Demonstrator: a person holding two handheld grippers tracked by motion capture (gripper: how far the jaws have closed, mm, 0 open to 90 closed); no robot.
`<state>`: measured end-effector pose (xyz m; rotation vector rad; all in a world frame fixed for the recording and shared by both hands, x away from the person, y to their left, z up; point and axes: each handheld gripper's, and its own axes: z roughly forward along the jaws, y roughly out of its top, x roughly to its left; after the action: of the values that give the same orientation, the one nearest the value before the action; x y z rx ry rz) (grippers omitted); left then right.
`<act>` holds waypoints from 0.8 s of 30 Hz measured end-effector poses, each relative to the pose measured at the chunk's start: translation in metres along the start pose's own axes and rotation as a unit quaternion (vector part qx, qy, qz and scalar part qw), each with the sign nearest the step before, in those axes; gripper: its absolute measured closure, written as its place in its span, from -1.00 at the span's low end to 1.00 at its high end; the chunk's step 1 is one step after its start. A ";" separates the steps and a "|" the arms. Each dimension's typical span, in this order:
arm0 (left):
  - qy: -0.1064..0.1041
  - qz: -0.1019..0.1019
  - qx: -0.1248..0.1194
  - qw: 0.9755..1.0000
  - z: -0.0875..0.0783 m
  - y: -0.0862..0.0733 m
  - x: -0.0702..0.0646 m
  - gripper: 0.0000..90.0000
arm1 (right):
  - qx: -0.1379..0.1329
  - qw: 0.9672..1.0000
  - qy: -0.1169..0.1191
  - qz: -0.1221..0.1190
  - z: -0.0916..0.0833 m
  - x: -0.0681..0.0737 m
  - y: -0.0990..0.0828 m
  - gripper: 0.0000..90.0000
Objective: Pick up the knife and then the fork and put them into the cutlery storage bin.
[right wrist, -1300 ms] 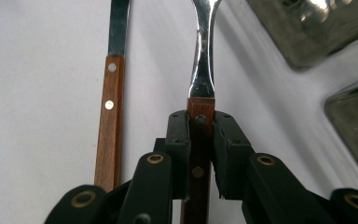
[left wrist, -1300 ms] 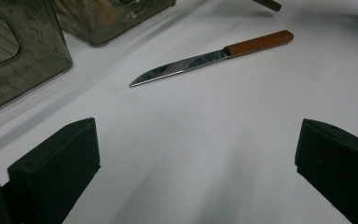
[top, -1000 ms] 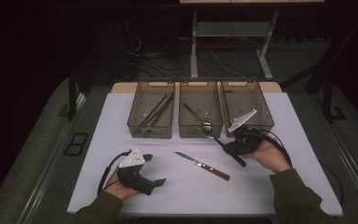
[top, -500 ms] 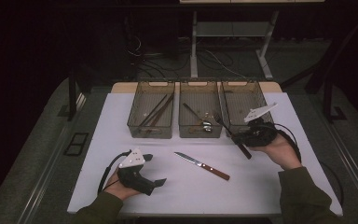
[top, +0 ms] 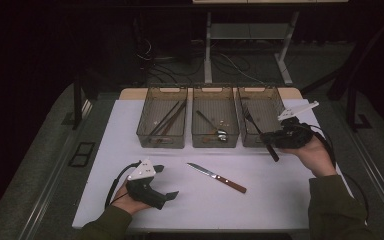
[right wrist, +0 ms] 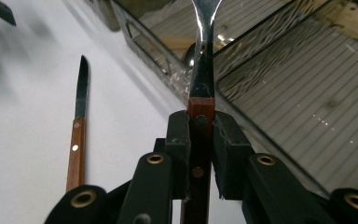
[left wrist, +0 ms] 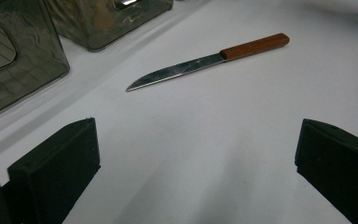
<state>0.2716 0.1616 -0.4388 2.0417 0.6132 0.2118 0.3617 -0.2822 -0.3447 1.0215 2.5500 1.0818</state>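
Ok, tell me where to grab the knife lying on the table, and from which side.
Take the knife by its wooden handle, the thicker end pointing toward the table's near right. It lies flat on the white table, so coming straight down, with the jaws across the handle's narrow width, looks best. The left gripper is open and close by, with the serrated blade pointing toward it, so probably reach past the blade.

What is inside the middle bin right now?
The middle bin holds a spoon lying diagonally on its floor, bowl toward the near wall, with small bits beside it, too small to identify. Its tinted near wall obscures anything low at the front.
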 end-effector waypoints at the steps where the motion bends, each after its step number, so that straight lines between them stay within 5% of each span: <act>1: 0.000 0.000 0.000 1.000 0.000 0.000 0.000 -1.00 | -0.001 1.000 -0.001 0.003 -0.002 -0.001 0.001 0.72; 24: -0.001 0.001 0.001 1.000 0.000 0.000 -0.001 -1.00 | 0.008 0.997 -0.071 0.028 -0.017 -0.057 0.040 0.72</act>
<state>0.2709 0.1614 -0.4384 2.0441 0.6097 0.2115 0.4184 -0.3098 -0.3102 1.1370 2.4337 0.9667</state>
